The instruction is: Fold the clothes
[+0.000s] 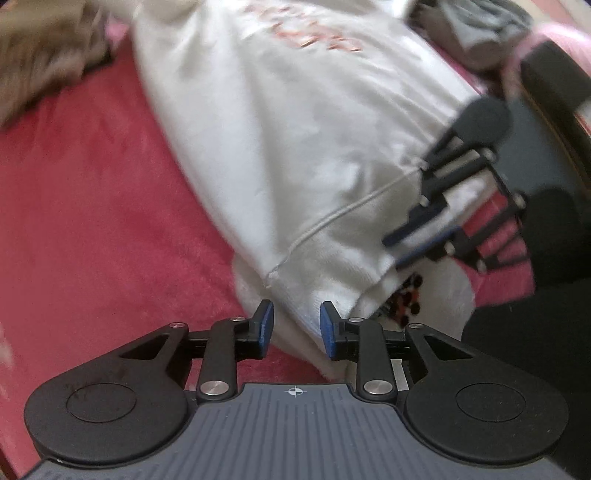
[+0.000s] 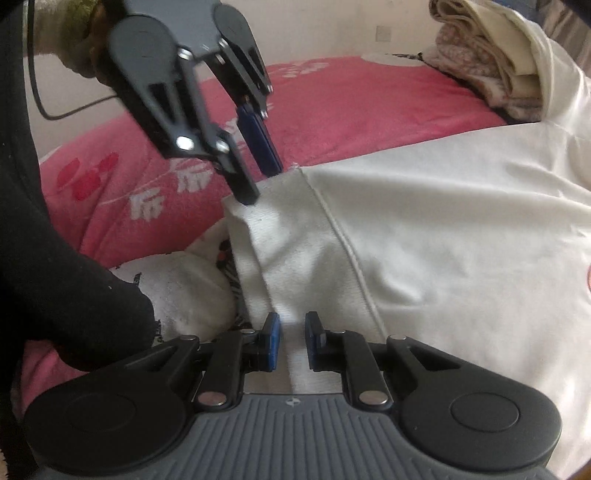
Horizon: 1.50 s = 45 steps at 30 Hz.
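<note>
Gripping the white sweatshirt's [image 2: 424, 240] ribbed hem, our right claw [image 2: 291, 341] pinches it at lower centre. Our left claw [image 2: 258, 181] stands narrowly apart around the hem corner, upper left, over the pink bed [image 2: 351, 110].

The white cotton sweatshirt [image 1: 295, 155] carries blurred pink lettering [image 1: 310, 33] on its chest, unreadable. On the pink fleece bedcover [image 2: 351, 110], beside the sweatshirt's hem, white printed characters [image 2: 159, 195] show, too blurred to read.

Soft matt white cloth sweatshirt [image 1: 280, 155] on a plush pink fleece blanket [image 1: 96, 206]; matt black plastic tongs [image 1: 295, 328]
</note>
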Motion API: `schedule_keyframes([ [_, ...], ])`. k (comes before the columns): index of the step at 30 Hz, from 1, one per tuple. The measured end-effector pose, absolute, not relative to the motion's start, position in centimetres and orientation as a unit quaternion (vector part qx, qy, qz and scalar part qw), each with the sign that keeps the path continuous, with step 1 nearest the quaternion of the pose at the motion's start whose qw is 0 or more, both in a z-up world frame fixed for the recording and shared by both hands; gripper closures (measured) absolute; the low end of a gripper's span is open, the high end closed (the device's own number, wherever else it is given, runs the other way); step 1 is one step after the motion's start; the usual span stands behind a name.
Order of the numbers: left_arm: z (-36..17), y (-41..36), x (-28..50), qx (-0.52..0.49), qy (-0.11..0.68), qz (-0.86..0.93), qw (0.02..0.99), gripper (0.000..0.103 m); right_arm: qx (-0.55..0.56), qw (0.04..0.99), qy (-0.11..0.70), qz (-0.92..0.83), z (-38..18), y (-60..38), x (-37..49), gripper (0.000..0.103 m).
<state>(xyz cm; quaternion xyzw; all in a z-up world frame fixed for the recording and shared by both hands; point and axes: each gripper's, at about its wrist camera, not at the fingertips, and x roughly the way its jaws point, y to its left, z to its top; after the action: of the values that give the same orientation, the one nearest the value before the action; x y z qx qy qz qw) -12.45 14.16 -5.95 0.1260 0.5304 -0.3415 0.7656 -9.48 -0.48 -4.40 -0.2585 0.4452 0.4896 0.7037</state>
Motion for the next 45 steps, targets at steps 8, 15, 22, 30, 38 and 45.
schedule_keyframes([
  [8,-4.3,11.1,-15.1,0.243,0.443,-0.432,0.747,0.071,-0.231,0.724,0.45,0.469,-4.2,-0.9,-9.8,0.087],
  [15,-7.2,9.6,-15.8,0.339,0.414,-0.452,0.714,0.071,-0.253,0.727,0.436,0.466,-4.0,-0.6,-10.4,0.085],
  [22,-7.8,10.1,-15.0,0.327,0.425,-0.44,0.72,0.09,-0.241,0.73,0.443,0.462,-4.5,-1.1,-9.8,0.085],
  [30,-7.4,10.9,-14.0,0.269,0.45,-0.424,0.739,0.101,-0.249,0.717,0.438,0.482,-4.7,-0.5,-10.4,0.078],
  [38,-6.3,12.4,-13.4,0.199,0.469,-0.407,0.758,0.102,-0.229,0.736,0.437,0.463,-4.7,-0.8,-10.0,0.082],
  [45,-6.7,12.2,-14.3,0.227,0.459,-0.42,0.749,0.103,-0.209,0.735,0.452,0.461,-4.4,-1.3,-9.5,0.098],
])
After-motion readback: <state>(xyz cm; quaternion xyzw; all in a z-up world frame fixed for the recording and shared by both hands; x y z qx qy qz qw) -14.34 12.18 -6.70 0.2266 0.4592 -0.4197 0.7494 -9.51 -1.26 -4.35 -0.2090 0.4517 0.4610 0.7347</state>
